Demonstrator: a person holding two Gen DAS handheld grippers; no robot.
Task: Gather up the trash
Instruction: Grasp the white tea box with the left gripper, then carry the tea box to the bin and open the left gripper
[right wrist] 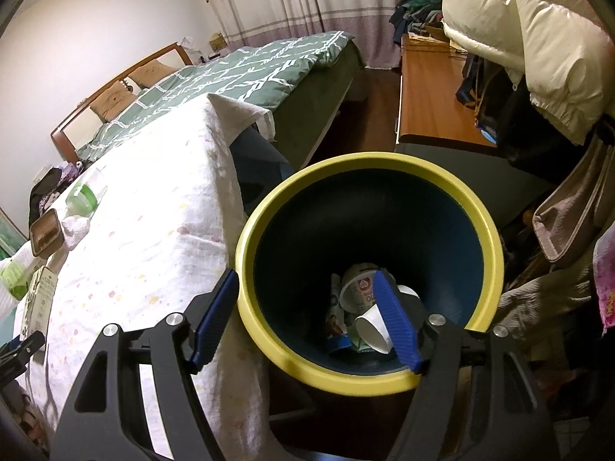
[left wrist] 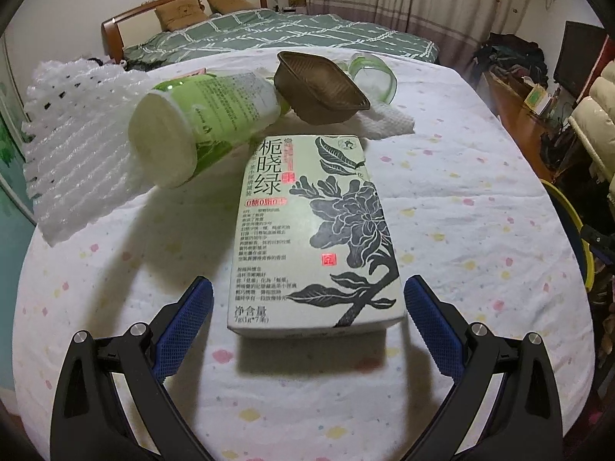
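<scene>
Your left gripper [left wrist: 307,299] straddles the tea box [left wrist: 315,230], fingers spread.
Close on it next; your right gripper [right wrist: 307,319] hangs spread, empty over the bin [right wrist: 369,376].

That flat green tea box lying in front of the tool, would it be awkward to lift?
Probably not. The tea box looks like stiff cardboard, so it should hold its shape. It is likely light, being thin packaging. Lying flat on soft cloth, it shouldn't roll or slide.

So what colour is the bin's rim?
Yellow; the bin is dark blue inside. Best seen in the right wrist view.
</scene>
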